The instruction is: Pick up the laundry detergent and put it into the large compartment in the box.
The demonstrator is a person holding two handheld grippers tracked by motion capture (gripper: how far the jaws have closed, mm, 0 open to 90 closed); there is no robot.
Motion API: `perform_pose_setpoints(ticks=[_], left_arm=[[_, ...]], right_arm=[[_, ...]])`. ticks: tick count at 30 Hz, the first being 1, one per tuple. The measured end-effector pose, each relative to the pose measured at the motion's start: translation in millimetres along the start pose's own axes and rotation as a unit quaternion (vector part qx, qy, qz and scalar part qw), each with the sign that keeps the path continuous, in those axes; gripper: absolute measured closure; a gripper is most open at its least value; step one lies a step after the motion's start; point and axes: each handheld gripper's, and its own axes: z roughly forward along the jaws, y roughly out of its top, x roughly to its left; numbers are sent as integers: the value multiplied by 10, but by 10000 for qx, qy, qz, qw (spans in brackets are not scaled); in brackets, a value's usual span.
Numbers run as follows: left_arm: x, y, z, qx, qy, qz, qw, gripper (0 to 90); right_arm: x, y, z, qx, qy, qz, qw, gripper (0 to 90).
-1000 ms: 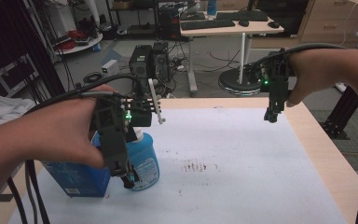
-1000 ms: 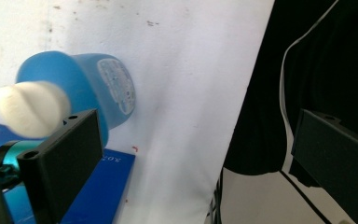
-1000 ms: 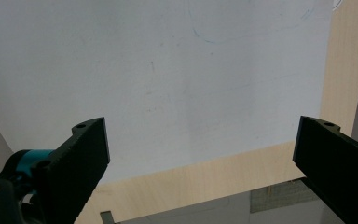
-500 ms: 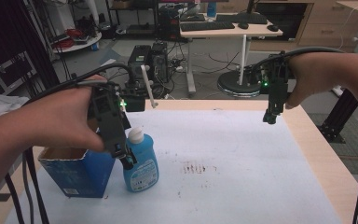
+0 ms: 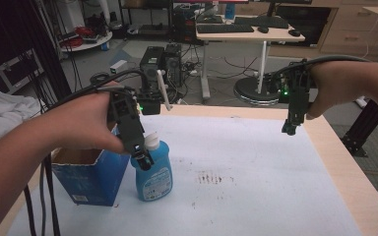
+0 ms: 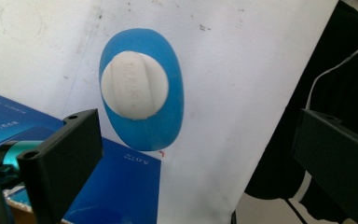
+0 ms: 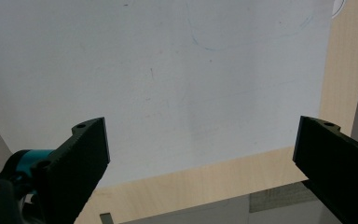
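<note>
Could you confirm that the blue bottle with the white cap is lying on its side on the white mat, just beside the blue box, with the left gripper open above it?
Not quite: the blue bottle stands upright, as the high view shows, white cap on top. The rest holds: it is on the white mat beside the blue box, with the left gripper open above it.

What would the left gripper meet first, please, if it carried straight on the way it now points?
Most likely the white cap of the blue bottle: the left gripper points down at it with fingers spread, though the gap is hard to judge.
</note>
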Motion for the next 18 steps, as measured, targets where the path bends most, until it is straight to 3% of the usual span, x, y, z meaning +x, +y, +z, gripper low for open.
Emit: perform_pose_setpoints(ticks=[4,18], left_arm=[[62,-25,64,-129,-78,-142,9998,19],[225,7,317,-25,-85,-317,9995,19]], right_arm=[[5,13,0,1,1,21,10000,26],[14,37,4,22,-24,-31,10000,26]])
